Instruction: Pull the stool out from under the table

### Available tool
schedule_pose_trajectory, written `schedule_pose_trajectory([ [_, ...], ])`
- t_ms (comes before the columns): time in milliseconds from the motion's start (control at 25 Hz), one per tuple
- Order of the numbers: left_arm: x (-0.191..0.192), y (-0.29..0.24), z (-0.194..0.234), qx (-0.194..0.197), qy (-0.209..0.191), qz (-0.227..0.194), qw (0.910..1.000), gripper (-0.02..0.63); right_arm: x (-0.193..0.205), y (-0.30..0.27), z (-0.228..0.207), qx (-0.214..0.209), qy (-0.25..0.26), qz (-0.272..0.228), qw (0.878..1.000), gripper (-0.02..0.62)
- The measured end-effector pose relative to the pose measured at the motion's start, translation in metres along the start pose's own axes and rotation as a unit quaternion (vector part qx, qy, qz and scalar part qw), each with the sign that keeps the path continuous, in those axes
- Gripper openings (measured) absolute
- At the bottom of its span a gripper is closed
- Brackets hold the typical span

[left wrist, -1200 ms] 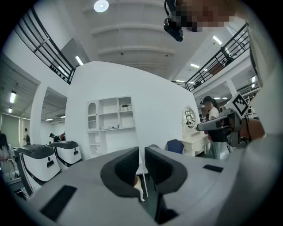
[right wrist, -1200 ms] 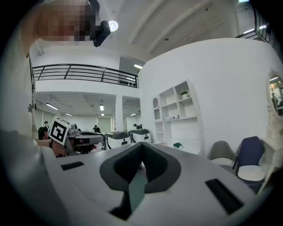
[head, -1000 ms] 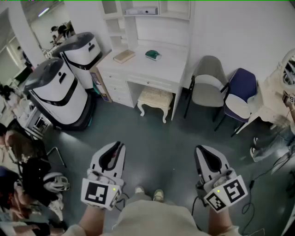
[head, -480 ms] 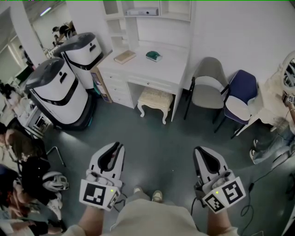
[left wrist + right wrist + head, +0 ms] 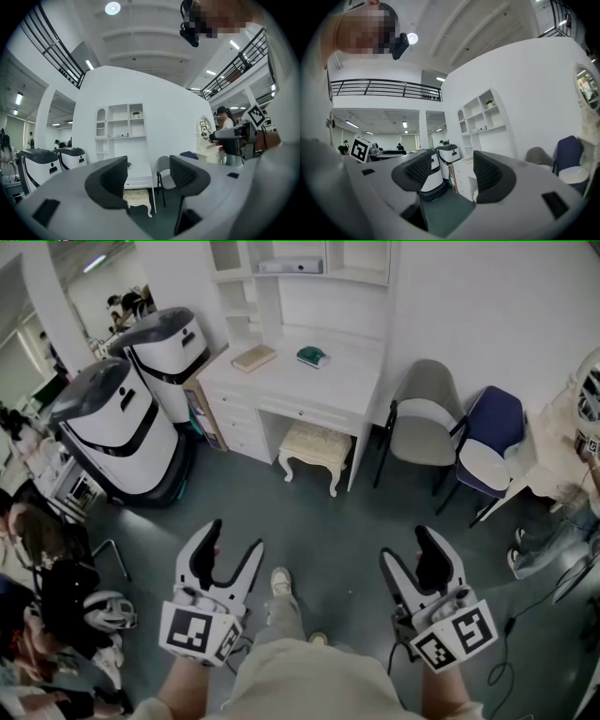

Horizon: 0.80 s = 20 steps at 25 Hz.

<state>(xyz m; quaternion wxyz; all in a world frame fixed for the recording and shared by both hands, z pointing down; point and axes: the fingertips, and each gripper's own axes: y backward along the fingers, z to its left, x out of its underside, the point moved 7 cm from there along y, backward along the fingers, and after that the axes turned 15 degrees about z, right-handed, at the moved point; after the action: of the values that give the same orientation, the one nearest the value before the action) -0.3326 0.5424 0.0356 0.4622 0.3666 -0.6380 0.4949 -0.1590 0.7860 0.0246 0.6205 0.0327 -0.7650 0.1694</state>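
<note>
1. The left gripper point(image 5: 234, 540) is being held low over the floor point(image 5: 323, 517), well apart from the stool point(image 5: 316, 439). Its fingers are being opened, and nothing is between them.
2. The stool is being covered in part by the table point(image 5: 349, 367), so it probably must be approached first.
3. The right gripper point(image 5: 407, 547) is being opened too, also empty, likely in readiness for the grasp.

Bare floor point(image 5: 323, 521) ahead; drawers point(image 5: 236, 423) and chair point(image 5: 424, 420) flank the stool point(image 5: 315, 440).
</note>
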Motion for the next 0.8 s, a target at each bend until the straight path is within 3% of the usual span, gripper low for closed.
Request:
schedule_pose_trajectory([
  [360,0.015,-0.051,0.034,-0.010,0.003,-0.014,0.9998,0.276,0.016,-0.058,-0.025,0.002,0.008,0.015,1.000,0.273],
  [800,0.015,-0.144,0.131,0.006,0.003,0.007,1.0000,0.276,0.009,-0.195,-0.044,-0.004,-0.005,0.049,0.999,0.268],
])
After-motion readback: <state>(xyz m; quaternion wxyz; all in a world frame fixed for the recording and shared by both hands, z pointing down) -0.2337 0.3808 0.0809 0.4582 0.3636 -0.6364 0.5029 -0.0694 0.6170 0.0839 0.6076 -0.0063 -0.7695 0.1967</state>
